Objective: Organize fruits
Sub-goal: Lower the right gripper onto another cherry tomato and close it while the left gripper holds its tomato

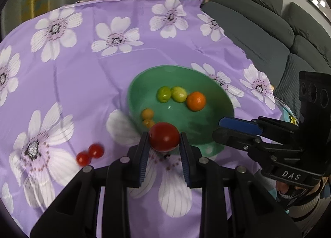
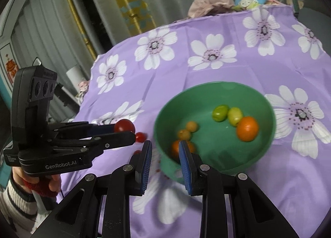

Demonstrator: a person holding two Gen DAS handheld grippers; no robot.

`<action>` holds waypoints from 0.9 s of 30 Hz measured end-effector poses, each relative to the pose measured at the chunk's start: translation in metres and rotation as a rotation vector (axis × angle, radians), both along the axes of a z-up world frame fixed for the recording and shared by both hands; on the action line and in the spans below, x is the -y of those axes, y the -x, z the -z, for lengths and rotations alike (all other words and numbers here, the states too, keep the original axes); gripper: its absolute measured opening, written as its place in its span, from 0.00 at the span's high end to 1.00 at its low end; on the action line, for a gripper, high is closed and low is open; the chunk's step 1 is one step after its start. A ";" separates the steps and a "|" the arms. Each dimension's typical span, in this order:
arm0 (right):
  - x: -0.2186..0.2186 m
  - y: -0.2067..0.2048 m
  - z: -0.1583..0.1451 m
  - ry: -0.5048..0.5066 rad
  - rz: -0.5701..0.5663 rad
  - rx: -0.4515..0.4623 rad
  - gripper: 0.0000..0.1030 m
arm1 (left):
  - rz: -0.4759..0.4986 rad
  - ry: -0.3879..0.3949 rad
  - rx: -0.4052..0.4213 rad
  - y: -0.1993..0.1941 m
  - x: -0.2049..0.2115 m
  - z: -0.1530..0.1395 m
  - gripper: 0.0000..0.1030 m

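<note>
The left gripper (image 1: 164,141) is clamped on a round red tomato (image 1: 164,139), held just above the near rim of the green bowl (image 1: 144,84); the fruit hides part of that rim. Being round, the tomato has no clear long axis. The right gripper (image 2: 165,151) is together on nothing, its fingers covering an orange fruit (image 2: 175,148) in the bowl. Two small tomatoes (image 1: 90,154) lie blurred on the bench (image 1: 82,68).

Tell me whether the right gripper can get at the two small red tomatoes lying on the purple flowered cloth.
Probably not directly. The right gripper is empty, but the left gripper, shut on a larger red tomato, sits between it and the two small red tomatoes, beside the green bowl.
</note>
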State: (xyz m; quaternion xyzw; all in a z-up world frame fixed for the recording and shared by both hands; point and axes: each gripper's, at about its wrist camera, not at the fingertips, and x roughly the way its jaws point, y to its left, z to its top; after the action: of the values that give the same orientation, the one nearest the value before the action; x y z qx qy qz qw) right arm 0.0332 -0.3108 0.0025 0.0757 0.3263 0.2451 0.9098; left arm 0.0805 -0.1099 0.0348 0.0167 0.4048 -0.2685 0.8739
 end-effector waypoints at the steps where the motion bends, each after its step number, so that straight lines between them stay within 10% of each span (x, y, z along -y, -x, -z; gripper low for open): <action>1: 0.003 -0.001 0.000 0.000 0.010 0.001 0.71 | 0.007 -0.001 0.002 -0.002 0.003 -0.001 0.73; 14: -0.087 -0.002 0.023 0.091 -0.310 -0.058 0.71 | -0.207 0.018 0.011 0.006 -0.077 -0.004 0.73; 27: -0.145 -0.049 0.067 0.360 -0.270 -0.185 0.71 | -0.343 0.085 -0.031 0.045 -0.160 0.021 0.73</action>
State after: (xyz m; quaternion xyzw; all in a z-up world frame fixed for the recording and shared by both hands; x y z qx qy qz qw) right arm 0.0822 -0.1656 -0.0649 -0.1100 0.4537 0.2943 0.8340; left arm 0.0353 0.0504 0.0137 -0.0936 0.4034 -0.1326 0.9005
